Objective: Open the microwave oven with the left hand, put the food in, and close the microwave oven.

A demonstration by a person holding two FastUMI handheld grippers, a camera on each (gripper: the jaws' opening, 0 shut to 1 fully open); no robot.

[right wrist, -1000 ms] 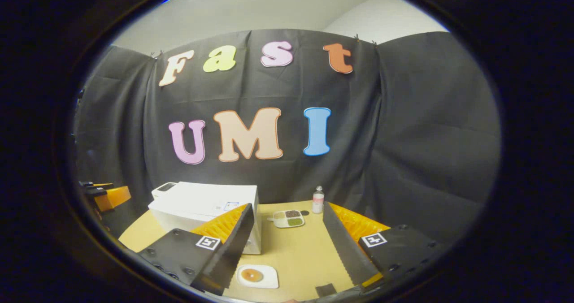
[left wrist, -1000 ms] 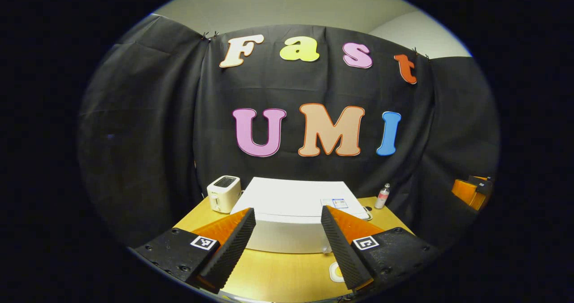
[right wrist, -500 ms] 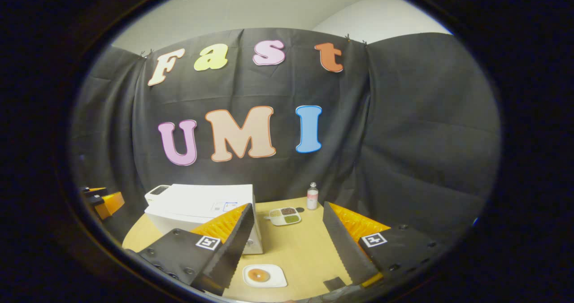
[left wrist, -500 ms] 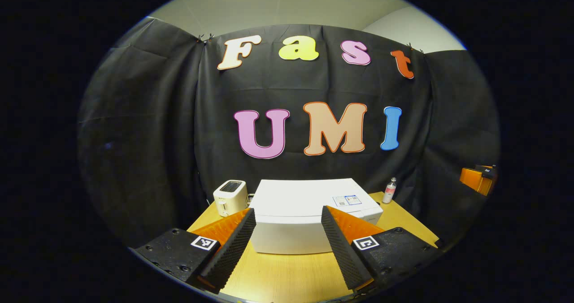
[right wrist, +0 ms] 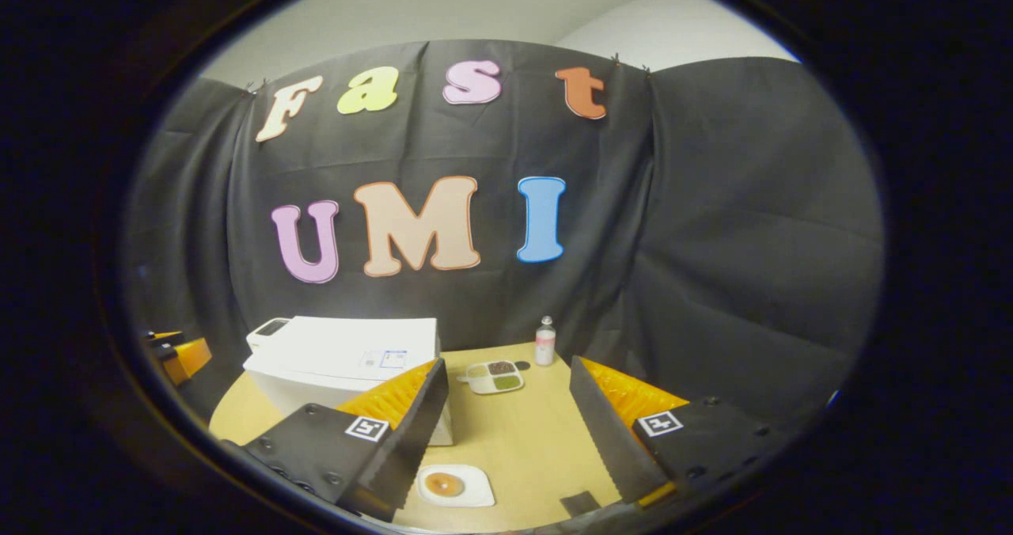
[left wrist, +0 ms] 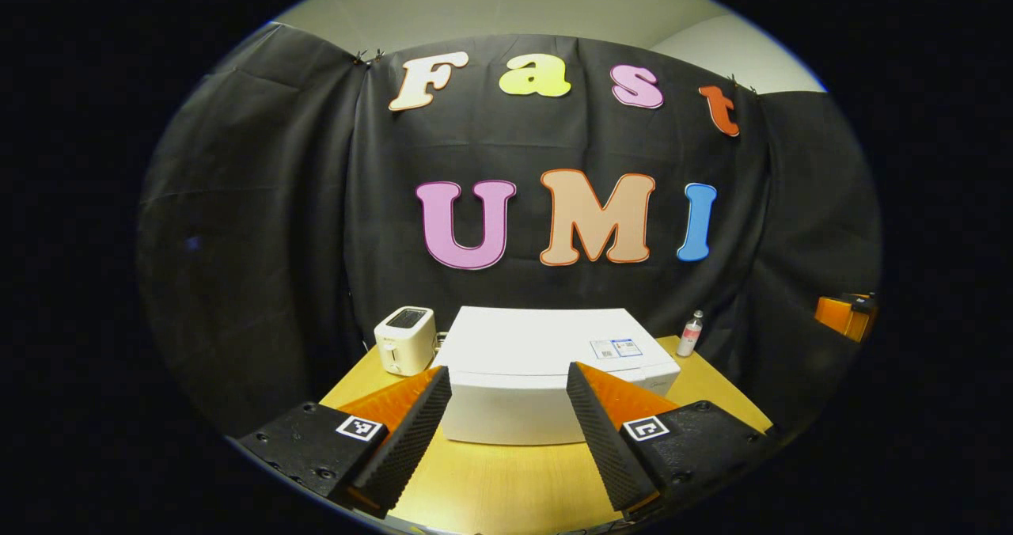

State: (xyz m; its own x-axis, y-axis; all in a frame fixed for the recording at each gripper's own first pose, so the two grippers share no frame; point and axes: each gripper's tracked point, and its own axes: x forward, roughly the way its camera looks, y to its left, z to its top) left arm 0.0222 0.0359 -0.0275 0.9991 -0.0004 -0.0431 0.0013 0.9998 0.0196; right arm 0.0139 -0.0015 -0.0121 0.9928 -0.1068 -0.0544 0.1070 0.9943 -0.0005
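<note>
Left gripper view: the white microwave (left wrist: 546, 377), door shut, sits mid-table (left wrist: 506, 487) straight ahead of the left gripper (left wrist: 506, 428), whose fingers stand wide apart with nothing between them. It has drifted slightly lower in view than half a second ago. A toaster (left wrist: 405, 339) stands just left of it. The right gripper (right wrist: 506, 432), equally spread, hovers above the food plate (right wrist: 455, 485), near a divided dish (right wrist: 492, 376) and a bottle (right wrist: 544, 342).
</note>
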